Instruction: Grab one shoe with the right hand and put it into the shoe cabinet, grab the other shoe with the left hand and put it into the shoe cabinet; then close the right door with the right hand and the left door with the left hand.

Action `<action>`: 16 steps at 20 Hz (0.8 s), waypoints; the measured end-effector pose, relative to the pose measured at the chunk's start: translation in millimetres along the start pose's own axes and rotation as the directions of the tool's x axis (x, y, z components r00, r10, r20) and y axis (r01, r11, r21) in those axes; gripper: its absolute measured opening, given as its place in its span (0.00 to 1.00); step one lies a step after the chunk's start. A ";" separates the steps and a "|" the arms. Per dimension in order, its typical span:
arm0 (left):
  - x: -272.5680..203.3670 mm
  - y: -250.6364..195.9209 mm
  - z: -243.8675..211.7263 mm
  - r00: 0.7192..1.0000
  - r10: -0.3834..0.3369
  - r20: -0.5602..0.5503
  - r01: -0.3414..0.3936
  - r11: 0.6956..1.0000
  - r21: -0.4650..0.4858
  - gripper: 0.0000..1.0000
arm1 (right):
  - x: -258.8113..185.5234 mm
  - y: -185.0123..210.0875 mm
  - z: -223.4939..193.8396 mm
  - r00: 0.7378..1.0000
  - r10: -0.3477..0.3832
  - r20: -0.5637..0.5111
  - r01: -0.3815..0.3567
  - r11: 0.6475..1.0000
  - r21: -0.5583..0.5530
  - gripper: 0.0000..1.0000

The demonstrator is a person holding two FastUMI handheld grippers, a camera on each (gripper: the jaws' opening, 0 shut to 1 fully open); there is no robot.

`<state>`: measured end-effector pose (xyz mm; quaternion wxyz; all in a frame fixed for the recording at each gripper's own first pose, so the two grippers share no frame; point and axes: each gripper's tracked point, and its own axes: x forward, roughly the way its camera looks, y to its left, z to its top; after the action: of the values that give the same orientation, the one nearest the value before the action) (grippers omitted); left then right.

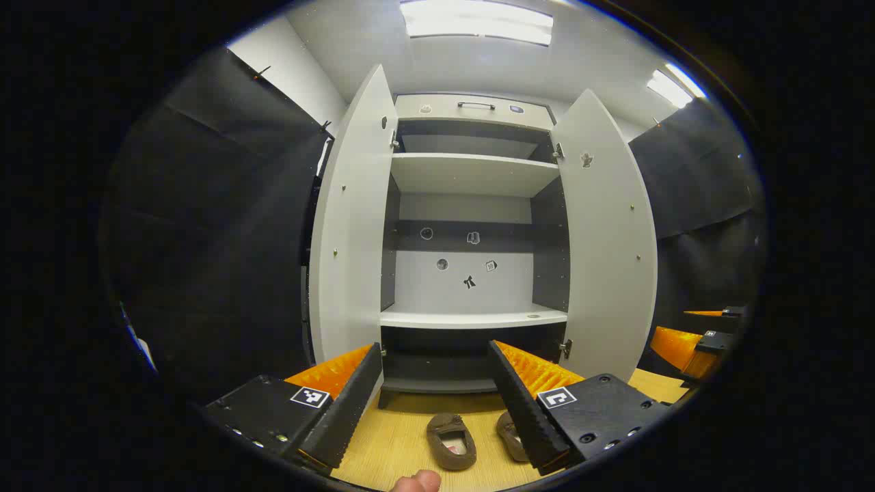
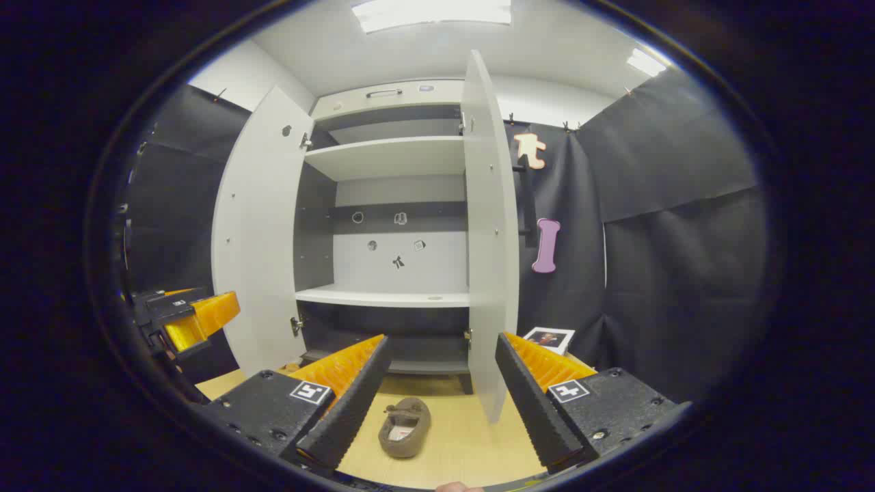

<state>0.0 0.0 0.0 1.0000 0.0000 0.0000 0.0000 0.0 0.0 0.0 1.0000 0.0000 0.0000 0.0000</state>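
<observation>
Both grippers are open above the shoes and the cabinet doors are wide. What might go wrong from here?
1. The two brown shoes lie close together on the floor; the right gripper reaching for one may nudge the other.
2. The right door hangs just beyond the right gripper, so lifting a shoe may clip its edge.
3. The left gripper hovers over the same pair, so the two grippers may collide.

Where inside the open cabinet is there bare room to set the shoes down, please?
The middle shelf between the two open doors looks bare, and so does the upper shelf. The crowded spot is the floor in front, where both shoes lie.
</observation>
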 end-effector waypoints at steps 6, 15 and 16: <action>7.3 -2.5 2.2 0.999 -0.031 0.019 0.030 1.000 0.007 0.99 | 5.4 8.5 1.3 1.000 -0.003 0.013 0.003 1.000 -0.002 1.00; 8.6 -3.3 3.3 0.999 -0.037 0.024 0.037 0.999 0.001 0.94 | 3.3 11.4 -0.1 1.000 -0.008 0.009 0.008 1.000 0.002 1.00; 7.9 -3.9 3.6 0.999 -0.039 0.026 0.039 0.999 -0.001 0.94 | 3.2 12.3 -0.1 1.000 -0.006 0.005 0.006 1.000 -0.002 1.00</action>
<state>7.9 -3.9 3.6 0.9997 -0.0005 -0.0132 -0.0197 3.2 12.3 -0.1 1.0000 -0.0010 -0.0025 -0.0028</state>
